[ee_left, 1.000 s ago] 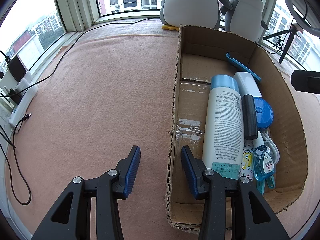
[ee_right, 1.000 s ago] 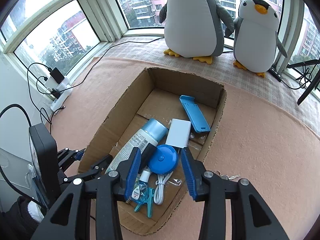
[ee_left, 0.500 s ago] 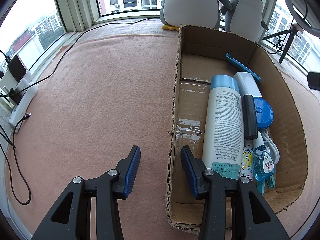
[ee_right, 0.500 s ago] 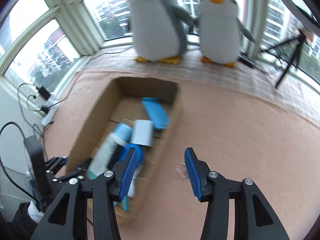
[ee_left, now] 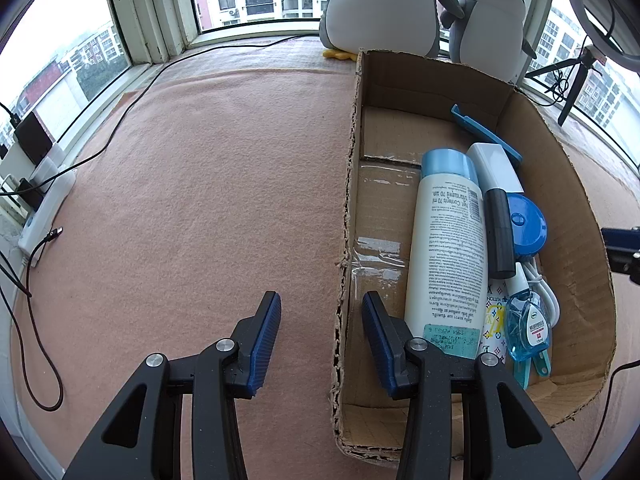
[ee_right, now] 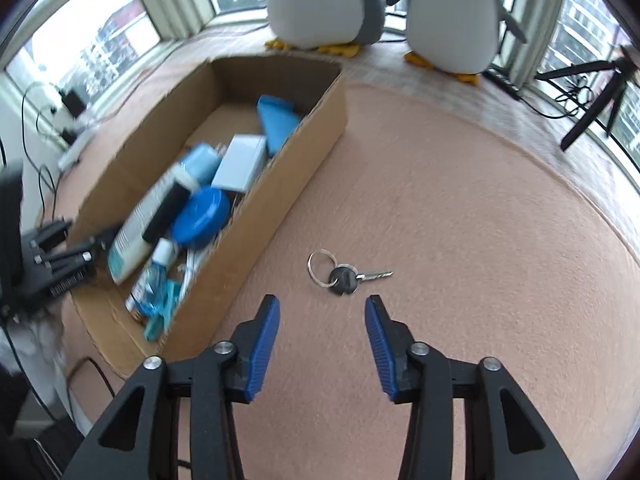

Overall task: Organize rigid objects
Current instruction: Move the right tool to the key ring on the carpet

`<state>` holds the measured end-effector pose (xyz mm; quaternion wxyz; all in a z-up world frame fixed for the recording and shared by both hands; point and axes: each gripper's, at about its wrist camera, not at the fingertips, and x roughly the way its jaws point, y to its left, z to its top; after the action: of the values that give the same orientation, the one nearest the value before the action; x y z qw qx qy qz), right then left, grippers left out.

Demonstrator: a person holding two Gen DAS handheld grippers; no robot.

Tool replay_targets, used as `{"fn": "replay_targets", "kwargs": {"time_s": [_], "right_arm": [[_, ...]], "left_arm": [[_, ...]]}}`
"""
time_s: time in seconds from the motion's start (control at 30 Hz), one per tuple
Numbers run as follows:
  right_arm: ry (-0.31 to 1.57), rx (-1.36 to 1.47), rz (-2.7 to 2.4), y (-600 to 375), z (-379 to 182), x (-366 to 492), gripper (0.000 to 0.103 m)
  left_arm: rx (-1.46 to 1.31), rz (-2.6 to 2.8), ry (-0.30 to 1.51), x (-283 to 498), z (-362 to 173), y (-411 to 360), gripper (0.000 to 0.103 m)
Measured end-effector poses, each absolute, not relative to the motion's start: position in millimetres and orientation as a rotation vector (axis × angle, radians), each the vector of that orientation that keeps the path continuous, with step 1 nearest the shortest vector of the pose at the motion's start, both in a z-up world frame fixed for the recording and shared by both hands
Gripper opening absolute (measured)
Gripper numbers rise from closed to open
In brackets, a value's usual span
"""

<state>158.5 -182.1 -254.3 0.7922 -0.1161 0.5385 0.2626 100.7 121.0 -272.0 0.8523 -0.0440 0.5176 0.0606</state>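
Right gripper hovers with jaws apart, empty, just short of the key lying on pink felt beside the cardboard box. Best approach: descend straight, straddle the dark key head, not the ring. Left gripper jaws apart, straddling the box wall.

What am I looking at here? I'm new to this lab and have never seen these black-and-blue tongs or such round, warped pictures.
There is no robot. A person holds two handheld grippers, each with a fisheye camera looking forward along its blue-padded fingers. One picture is from the left gripper, open, straddling the wall of a cardboard box. The other is from the right gripper, open and empty above a key on a ring lying on the pink carpet. The box holds a white bottle, a round blue case, a white charger and a small blue bottle. Two plush penguins stand by the window. Nothing is held.
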Motion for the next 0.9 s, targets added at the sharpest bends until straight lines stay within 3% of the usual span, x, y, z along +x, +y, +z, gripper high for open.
{"fn": "replay_targets", "kwargs": {"time_s": [0.3,0.9], "right_arm": [[1.156,-0.315,0.565,-166,-265,162,0.035],[1.162,-0.407,0.546,-149,-276,175,0.019]], "left_arm": [[-0.092,0.127,1.090,101,-272,121,0.046],[-0.097,0.127,1.090,101,-273,120,0.046]]}}
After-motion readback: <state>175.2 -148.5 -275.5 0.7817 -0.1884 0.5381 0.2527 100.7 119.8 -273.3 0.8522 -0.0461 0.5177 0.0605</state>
